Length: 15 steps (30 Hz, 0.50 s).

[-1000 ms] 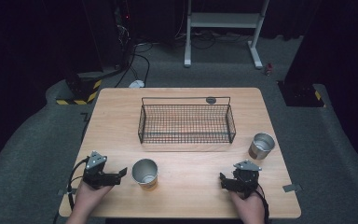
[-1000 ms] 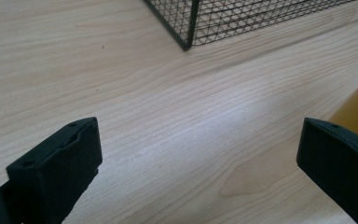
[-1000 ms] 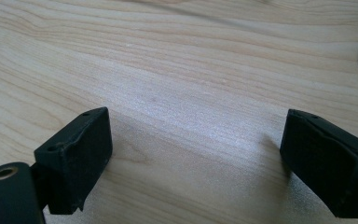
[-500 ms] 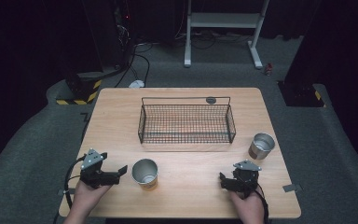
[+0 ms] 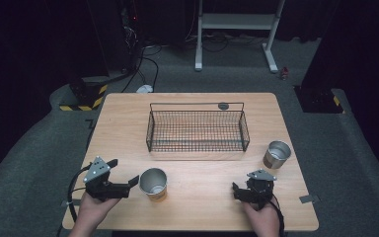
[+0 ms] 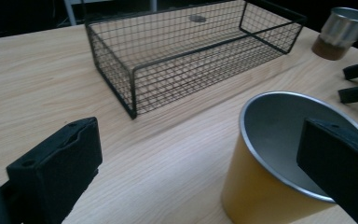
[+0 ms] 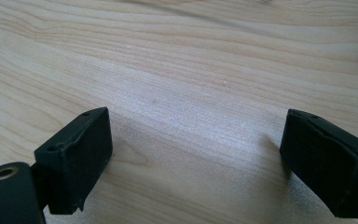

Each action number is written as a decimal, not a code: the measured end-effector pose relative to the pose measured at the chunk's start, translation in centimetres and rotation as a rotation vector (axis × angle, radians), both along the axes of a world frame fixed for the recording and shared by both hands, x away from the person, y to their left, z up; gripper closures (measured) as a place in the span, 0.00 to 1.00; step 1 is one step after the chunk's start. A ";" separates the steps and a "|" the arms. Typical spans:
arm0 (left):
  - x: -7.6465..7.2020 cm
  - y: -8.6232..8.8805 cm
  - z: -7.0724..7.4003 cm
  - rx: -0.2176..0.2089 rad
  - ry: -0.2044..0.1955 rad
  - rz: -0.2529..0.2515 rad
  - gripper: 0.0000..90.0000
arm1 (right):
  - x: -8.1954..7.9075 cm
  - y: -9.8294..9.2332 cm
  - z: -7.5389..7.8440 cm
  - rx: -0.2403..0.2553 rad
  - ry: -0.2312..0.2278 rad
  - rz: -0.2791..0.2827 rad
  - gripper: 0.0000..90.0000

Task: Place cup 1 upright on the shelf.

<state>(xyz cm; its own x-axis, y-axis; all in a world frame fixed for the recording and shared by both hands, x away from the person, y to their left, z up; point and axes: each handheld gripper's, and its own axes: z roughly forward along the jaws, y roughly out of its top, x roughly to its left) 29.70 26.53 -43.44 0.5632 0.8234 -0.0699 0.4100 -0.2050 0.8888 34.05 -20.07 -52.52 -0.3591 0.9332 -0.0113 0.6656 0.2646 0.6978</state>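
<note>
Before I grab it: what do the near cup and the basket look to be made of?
The near cup looks like metal: dull grey inside, thin bright rim, with a matte yellow-tan outer coat or sleeve; which, I cannot tell. The basket looks like thin black-coated steel wire, a fine open grid on a thicker frame.

Yellow-sided metal cup [image 5: 153, 182], steel interior, stands upright and empty. It sits on the surface [image 5: 202, 207], near the front-left.

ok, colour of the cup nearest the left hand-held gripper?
Yellow outside, silver metal inside; the cup shows best in the left gripper view.
</note>
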 end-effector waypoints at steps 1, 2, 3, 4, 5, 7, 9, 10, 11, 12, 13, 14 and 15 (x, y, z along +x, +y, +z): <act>0.0 0.0 0.0 0.000 0.000 0.000 0.01 | 0.0 0.0 0.0 0.000 0.000 0.000 0.10; -0.1 -0.2 0.1 -0.001 -0.004 -0.006 0.01 | 0.0 0.0 0.0 0.000 0.000 0.000 0.10; -0.3 -0.7 0.3 -0.004 -0.008 -0.026 0.01 | 0.0 0.0 0.0 0.000 0.000 0.000 0.10; -0.3 -0.7 0.3 -0.004 -0.008 -0.026 0.01 | 0.0 0.0 0.0 0.000 0.000 0.000 0.10; -0.4 -1.0 0.3 -0.007 -0.009 -0.034 0.01 | 0.0 0.0 0.0 0.000 0.000 0.000 0.10; -0.5 -1.5 0.4 -0.009 -0.012 -0.055 0.01 | 0.0 0.0 0.0 0.000 0.000 0.000 0.10; -0.6 -2.0 0.4 -0.018 -0.013 -0.069 0.01 | 0.0 0.0 0.0 0.000 0.000 0.000 0.10; -0.8 -2.5 0.4 -0.019 -0.019 -0.082 0.01 | 0.0 0.0 0.0 0.000 0.000 0.000 0.10; -0.8 -2.5 0.4 -0.019 -0.019 -0.082 0.01 | 0.0 0.0 0.0 0.000 0.000 0.000 0.10; -0.8 -2.8 0.4 -0.017 -0.022 -0.086 0.01 | 0.0 0.0 0.0 0.000 0.000 0.000 0.10; -0.9 -3.0 0.4 -0.017 -0.022 -0.087 0.00 | 0.0 0.0 0.0 0.000 0.000 0.000 0.10; -1.0 -3.4 0.4 -0.020 -0.026 -0.097 0.00 | 0.0 0.0 0.0 0.000 0.000 0.000 0.10; -1.0 -3.4 0.4 -0.020 -0.026 -0.097 0.00 | 0.0 0.0 0.0 0.000 0.000 0.000 0.10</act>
<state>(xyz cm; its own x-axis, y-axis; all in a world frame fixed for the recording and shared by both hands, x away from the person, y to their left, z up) 28.69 23.16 -43.04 0.6420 0.7636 -0.0695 0.3654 -0.2250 0.9033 34.05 -20.07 -52.52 -0.3590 0.9333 -0.0112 0.6656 0.2644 0.6979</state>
